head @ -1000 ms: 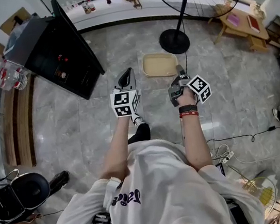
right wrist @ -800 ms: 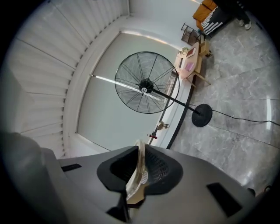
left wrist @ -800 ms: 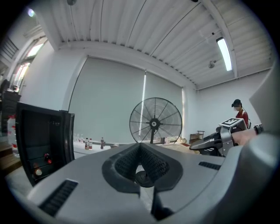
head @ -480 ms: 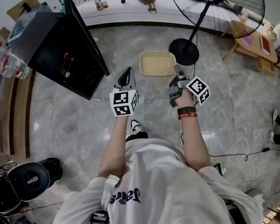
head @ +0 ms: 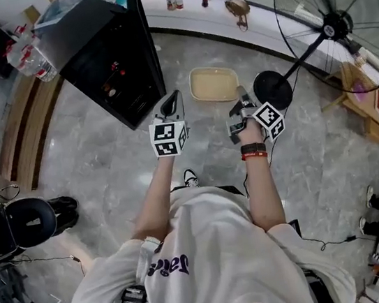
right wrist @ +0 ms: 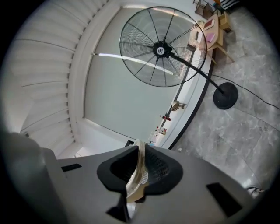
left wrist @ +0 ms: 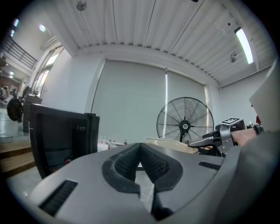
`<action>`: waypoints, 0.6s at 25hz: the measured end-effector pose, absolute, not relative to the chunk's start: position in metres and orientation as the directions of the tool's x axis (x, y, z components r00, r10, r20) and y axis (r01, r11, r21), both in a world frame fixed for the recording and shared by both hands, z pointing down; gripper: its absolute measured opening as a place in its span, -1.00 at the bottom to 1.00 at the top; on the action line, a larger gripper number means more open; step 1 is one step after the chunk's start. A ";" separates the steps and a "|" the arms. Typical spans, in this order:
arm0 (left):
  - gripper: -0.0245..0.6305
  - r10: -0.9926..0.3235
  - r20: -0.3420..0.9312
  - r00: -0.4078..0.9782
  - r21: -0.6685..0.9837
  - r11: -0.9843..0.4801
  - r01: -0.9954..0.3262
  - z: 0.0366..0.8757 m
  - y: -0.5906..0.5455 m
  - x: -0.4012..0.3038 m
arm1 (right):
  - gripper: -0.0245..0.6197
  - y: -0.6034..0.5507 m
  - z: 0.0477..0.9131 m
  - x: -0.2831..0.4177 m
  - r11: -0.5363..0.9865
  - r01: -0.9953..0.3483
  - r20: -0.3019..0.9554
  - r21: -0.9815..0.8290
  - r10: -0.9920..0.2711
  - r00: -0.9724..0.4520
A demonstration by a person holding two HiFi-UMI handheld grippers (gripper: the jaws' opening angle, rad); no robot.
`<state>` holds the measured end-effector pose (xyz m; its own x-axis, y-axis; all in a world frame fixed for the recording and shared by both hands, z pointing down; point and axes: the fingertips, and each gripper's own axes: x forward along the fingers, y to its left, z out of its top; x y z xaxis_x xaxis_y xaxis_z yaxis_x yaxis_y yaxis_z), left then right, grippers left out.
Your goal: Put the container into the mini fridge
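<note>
Right gripper (head: 240, 94) pinches the container (head: 213, 84) by its rim, level, ready for the fridge (head: 101, 54) at eleven o'clock; left gripper (head: 171, 105) closed, empty.

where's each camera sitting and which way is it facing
Head view: on the person's head, looking down at container, mini fridge; shows torso, both arms.
Left gripper view: on left gripper, facing mini fridge and fan; shut jaws show.
Right gripper view: on right gripper, tilted, facing fan; jaws clamp container rim.
All three share the fan.
</note>
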<state>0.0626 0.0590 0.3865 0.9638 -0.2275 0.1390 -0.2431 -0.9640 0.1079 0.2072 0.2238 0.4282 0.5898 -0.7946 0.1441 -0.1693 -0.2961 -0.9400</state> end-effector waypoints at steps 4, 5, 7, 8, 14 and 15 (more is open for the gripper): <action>-0.86 -0.303 0.139 0.943 0.124 -0.939 -0.320 0.389 0.017 0.051 | -0.74 0.165 0.424 0.210 -0.278 -0.202 0.138 -0.939 -0.843 0.519; -0.86 -0.323 0.141 0.936 0.128 -0.931 -0.341 0.390 0.007 0.047 | -0.74 0.151 0.423 0.209 -0.273 -0.209 0.138 -0.939 -0.856 0.498; -0.86 -0.363 0.150 0.920 0.134 -0.914 -0.383 0.394 -0.009 0.038 | -0.74 0.125 0.425 0.206 -0.268 -0.218 0.145 -0.938 -0.879 0.455; -0.86 -0.384 0.155 0.910 0.136 -0.904 -0.405 0.396 -0.017 0.033 | -0.74 0.113 0.427 0.204 -0.265 -0.220 0.149 -0.939 -0.889 0.433; -0.86 -0.520 0.159 0.839 0.138 -0.830 -0.540 0.394 -0.064 0.012 | -0.74 0.032 0.427 0.201 -0.233 -0.265 0.157 -0.936 -0.948 0.278; -0.86 -0.548 0.156 0.822 0.139 -0.812 -0.567 0.393 -0.074 0.010 | -0.74 0.016 0.427 0.202 -0.223 -0.274 0.156 -0.936 -0.957 0.245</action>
